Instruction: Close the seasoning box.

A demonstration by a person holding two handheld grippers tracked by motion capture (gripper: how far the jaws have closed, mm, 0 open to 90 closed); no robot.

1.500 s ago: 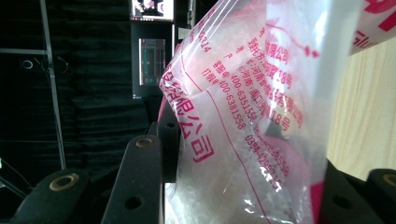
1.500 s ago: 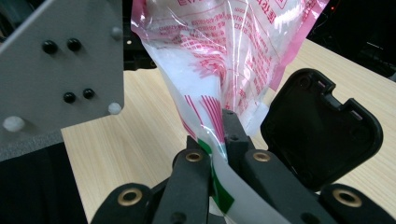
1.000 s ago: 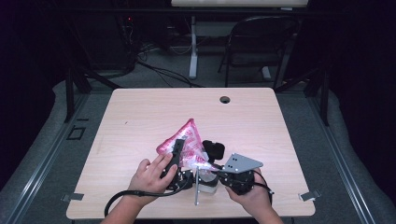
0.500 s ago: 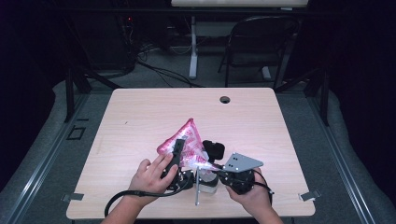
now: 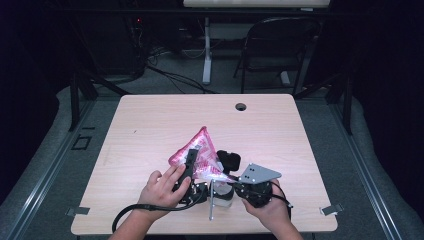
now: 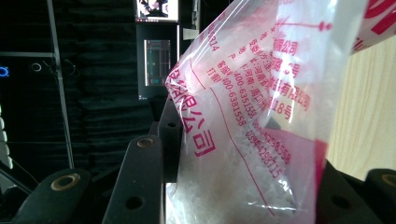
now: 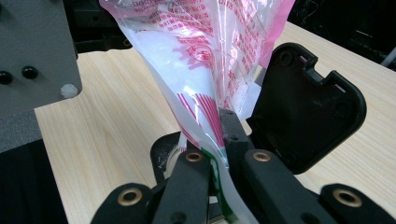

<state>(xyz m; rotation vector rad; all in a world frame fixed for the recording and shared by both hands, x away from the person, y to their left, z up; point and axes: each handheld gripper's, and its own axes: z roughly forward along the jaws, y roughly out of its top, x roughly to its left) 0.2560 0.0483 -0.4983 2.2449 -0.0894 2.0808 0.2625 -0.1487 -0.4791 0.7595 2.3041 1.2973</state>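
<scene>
Holding a clear plastic bag [image 5: 200, 157] printed in pink between two hand-held tools, the person is working near the front edge of the table [image 5: 150, 120], and most of the risk is sitting in how that bag is being gripped. The right gripper [image 7: 215, 140] is clamping a thin fold at one end of the bag, its jaws pressed fully together on the film, while the left gripper [image 6: 243, 186] is grasping a fatter part of the bag, with the jaws standing partly apart around the white grains inside. Judging from this, the film is being stretched between the two holds, so any pull away from the bag by either hand could be tearing it or dragging the thin fold out of the right jaws. If that fold is slipping free, the bag is likely sagging to the left and spilling grains onto the table, should its mouth be open; whether the mouth is sealed is hard to tell, since the top of the bag is being cut off in both gripper views. Just beside the bag, a black hinged lid [image 7: 306, 107] is standing open, and a swinging corner of the bag could be knocking it shut or catching on it. Squeezing harder on the left side could also be bursting a seam.
</scene>
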